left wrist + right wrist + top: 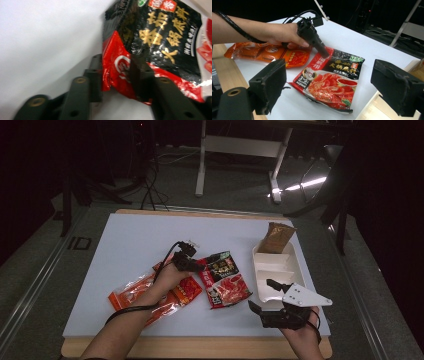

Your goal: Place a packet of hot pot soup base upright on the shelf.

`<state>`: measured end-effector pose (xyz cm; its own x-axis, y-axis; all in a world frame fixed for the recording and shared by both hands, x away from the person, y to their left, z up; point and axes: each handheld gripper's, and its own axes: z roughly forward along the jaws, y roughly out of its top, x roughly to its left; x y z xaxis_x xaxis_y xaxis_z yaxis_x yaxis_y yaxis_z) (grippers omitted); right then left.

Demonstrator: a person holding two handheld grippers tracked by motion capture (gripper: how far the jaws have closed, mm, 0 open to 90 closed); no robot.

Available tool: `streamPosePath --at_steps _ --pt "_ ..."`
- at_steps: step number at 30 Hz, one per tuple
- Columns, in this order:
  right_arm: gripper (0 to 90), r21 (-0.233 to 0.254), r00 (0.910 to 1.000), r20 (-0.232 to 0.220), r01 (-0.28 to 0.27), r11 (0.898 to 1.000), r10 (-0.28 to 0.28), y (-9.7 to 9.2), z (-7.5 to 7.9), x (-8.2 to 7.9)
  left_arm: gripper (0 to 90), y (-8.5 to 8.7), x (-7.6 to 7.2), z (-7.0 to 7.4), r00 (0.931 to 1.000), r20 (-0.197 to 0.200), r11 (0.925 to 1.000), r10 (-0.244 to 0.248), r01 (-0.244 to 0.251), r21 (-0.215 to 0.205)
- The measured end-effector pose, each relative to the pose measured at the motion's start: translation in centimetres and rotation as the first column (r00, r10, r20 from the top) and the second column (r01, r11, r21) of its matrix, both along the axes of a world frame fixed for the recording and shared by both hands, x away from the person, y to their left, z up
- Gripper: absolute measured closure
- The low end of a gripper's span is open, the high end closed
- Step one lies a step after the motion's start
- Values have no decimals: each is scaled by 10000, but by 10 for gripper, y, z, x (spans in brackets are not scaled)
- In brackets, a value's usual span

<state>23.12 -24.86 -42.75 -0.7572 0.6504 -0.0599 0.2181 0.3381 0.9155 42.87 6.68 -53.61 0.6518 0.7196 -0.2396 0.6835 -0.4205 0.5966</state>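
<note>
Foil pouch: the red-and-black pouch [223, 278] lies flat mid-table, between the orange packs and the tray; it looks light, limp and slick, so it will likely sag and slide.
Where to grip: take the flat sealed top edge, at the corner, not the filled belly.
Left gripper [116, 75]: your jaws straddle that top corner, one under and one over; they look closed on it, narrow.
Right gripper [267, 295]: your jaws stand wide with nothing between them, hovering beside the tray's near end.
Orange packs [155, 292]: two, overlapping under your left forearm.
Tray [277, 272]: one, white, with compartments.
Brown bag [276, 238]: one, leaning in the tray's far end.
Count of pouches: four in all.
</note>
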Motion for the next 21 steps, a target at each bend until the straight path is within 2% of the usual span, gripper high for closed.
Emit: streamPosePath --at_steps 1,3,4,6,11,16,18,20,21 --pt "132 -16 10000 15 6 10000 -6 0 0 0 684 -1 0 1 10000 32 9999 -2 2 109" --pt "132 -13 10000 -4 34 10000 -34 1 0 1 755 -1 0 1 10000 -36 10000 39 -39 19" --pt "133 -34 10000 -11 55 10000 -55 1 -1 1 804 -3 -1 3 10000 99 10000 9 -9 53" --pt "133 -30 9999 -48 95 10000 -95 0 -1 2 827 -5 -3 5 9997 218 9999 50 -53 135" --pt "133 -25 9996 -126 235 9997 -235 -2 -1 3 852 -3 -2 11 9997 139 9994 213 -210 -263" --pt "134 8 9993 -102 350 9994 -350 -4 0 4 855 -6 -9 27 9974 698 9990 151 -122 -422" --pt "134 28 9994 -111 340 9994 -340 -4 0 4 855 -6 -10 31 9968 787 9986 127 -86 -523" --pt "133 44 9993 -78 359 9993 -358 -4 1 3 855 -8 -18 46 9927 1208 9975 23 63 -704" --pt "133 40 9992 -58 401 9992 -401 -5 1 3 857 -8 -18 46 9927 1208 9975 23 63 -704"
